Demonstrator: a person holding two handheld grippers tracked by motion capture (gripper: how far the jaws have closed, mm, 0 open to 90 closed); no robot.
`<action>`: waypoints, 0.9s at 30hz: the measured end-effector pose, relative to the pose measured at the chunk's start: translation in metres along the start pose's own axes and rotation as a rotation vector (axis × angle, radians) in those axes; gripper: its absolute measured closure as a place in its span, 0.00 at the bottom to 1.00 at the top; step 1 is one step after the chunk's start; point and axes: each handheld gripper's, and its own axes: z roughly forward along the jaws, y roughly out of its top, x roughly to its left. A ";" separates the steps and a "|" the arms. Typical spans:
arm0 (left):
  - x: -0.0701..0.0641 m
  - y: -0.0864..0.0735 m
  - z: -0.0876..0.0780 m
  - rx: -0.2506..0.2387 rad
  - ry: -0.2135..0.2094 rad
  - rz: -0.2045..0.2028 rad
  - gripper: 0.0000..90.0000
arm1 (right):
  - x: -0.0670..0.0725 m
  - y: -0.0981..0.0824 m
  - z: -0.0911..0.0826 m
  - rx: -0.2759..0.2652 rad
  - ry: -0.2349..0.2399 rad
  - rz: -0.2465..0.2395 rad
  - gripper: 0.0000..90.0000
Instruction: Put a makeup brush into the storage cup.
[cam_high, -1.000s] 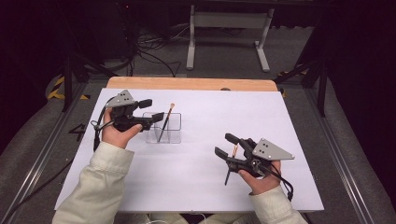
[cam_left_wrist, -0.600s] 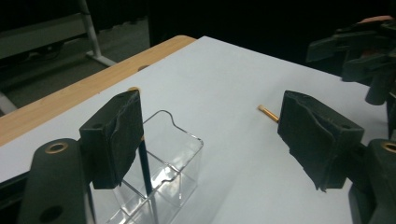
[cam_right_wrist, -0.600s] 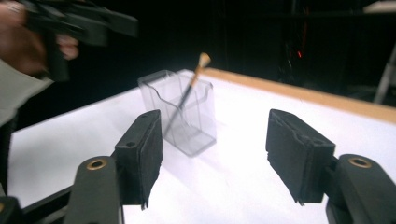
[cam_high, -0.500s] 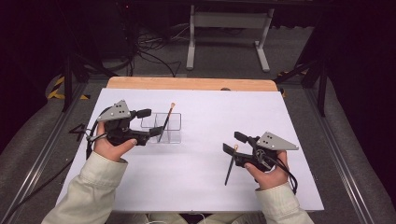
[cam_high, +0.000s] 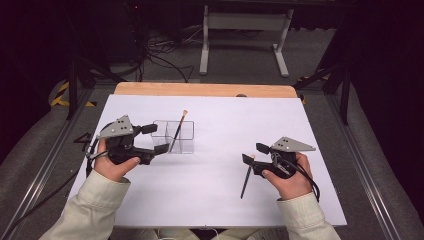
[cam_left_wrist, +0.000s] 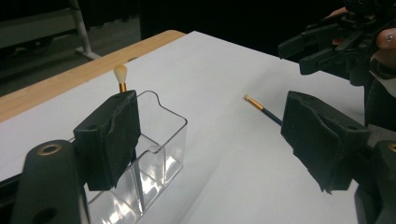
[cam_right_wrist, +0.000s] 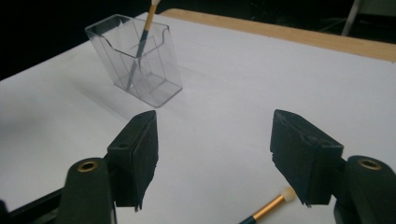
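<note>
A clear plastic holder (cam_high: 184, 144) stands on the white table (cam_high: 215, 200), with a thin brush (cam_high: 177, 131) leaning in it, pale tip up. My left gripper (cam_high: 155, 138) is just left of the holder, open. Its jaws have just been opening, with nothing between them. In the left gripper view the holder (cam_left_wrist: 161, 140) sits behind one jaw of the left gripper (cam_left_wrist: 217, 140). A second brush (cam_high: 246, 177) lies flat on the table. My right gripper (cam_high: 255, 153) hovers over its pale end, open. Its jaws have just been opening too. In the right gripper view that brush (cam_right_wrist: 271, 207) lies below the right gripper (cam_right_wrist: 219, 156).
The white sheet ends at a wooden strip (cam_high: 200, 90) along the far edge. Beyond it are a grey floor, cables and a metal stand (cam_high: 245, 30). A cable (cam_high: 312, 177) trails from the right gripper.
My left gripper has drawn back leftward from the holder. The right hand has shifted slightly right and no longer lifts the second brush, which lies on the table. Both pairs of jaws stand wider.
</note>
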 end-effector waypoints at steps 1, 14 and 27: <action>0.000 -0.002 0.000 0.000 0.004 -0.004 0.23 | -0.001 0.000 0.001 0.017 -0.005 0.001 0.37; 0.000 -0.013 -0.002 -0.003 0.049 0.001 0.22 | -0.013 0.005 0.007 0.189 -0.062 0.070 0.37; 0.003 -0.026 -0.010 -0.027 0.056 -0.025 0.21 | -0.019 0.012 0.022 0.338 -0.088 0.084 0.36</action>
